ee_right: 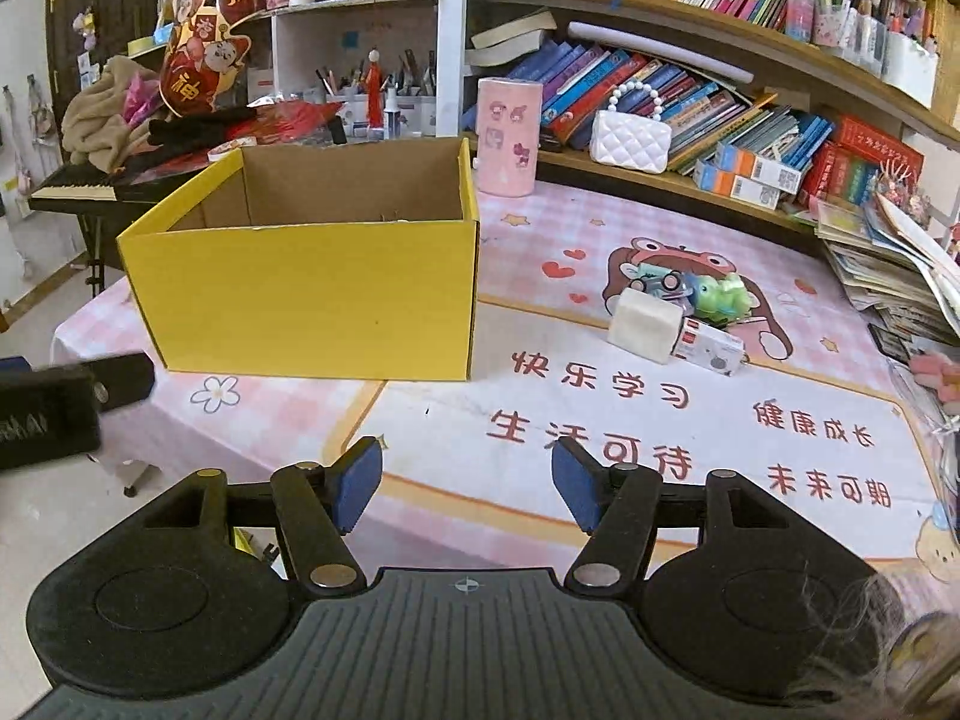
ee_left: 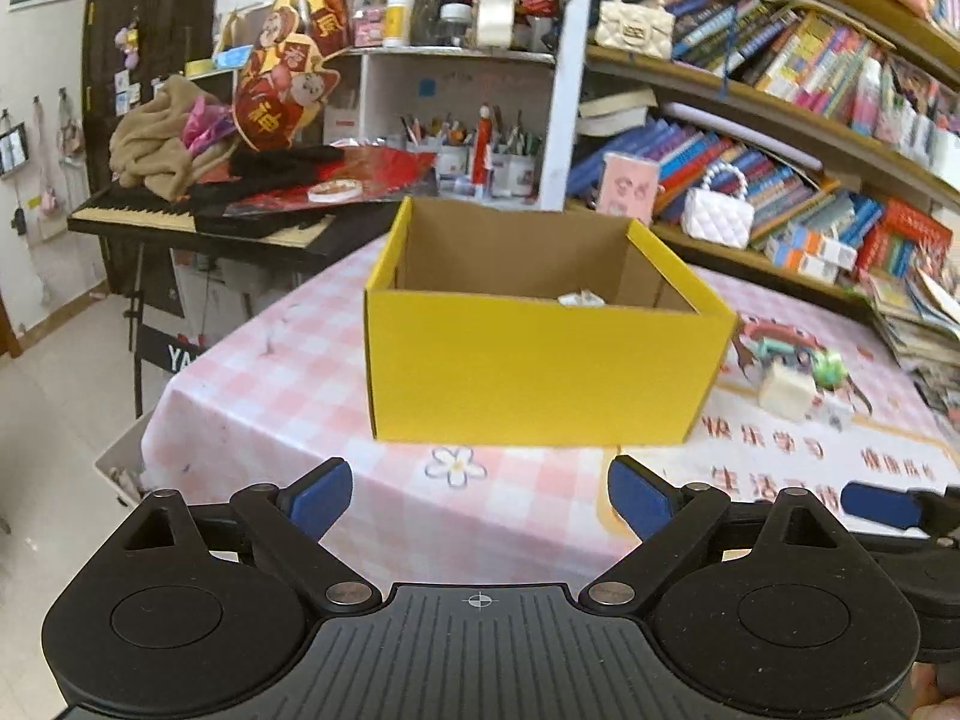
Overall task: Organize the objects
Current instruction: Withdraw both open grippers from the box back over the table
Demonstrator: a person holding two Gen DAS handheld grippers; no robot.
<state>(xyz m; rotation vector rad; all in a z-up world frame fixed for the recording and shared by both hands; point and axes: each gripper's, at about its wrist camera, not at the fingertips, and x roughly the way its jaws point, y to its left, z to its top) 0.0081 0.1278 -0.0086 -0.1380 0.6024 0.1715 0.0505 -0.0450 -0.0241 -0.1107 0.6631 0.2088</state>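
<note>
Cluttered study/bedroom: bookshelves (ee_right: 750,78) far right, keyboard (ee_left: 180,216) w/ clothes piled on it far left, pink checked tablecloth (ee_right: 288,414) on the table w/ a cartoon print mat.

Yellow box (ee_right: 312,294) sits open-topped, left of centre on the table. Left wrist view shows a small white item (ee_left: 579,299) already inside near the box's far-right inner corner; can't tell what it is. So task looks partly done, at most one or two pcs binned.

Left to do: small pile right of the box, well apart from it:
- cream block (ee_right: 645,325), nearest
- white packet (ee_right: 711,348) touching its right side, print too small to read
- green frog toy (ee_right: 723,295) just behind
- small toy car (ee_right: 657,282) far side of the block

Pink cup (ee_right: 509,135) w/ cartoon faces stands upright just past the box's far-right corner; unclear if it counts.

Left gripper (ee_left: 480,498): jaws spread wide, nothing in them, hovering near edge of table facing the box. Right gripper (ee_right: 468,483): also spread, empty, over the mat's near edge.

Readable text on the mat: 快乐学习, 生活可待, 健康成长, 未来可期. Red deco far left shows 神. Keyboard stand reads "YA…", rest cut off.
</note>
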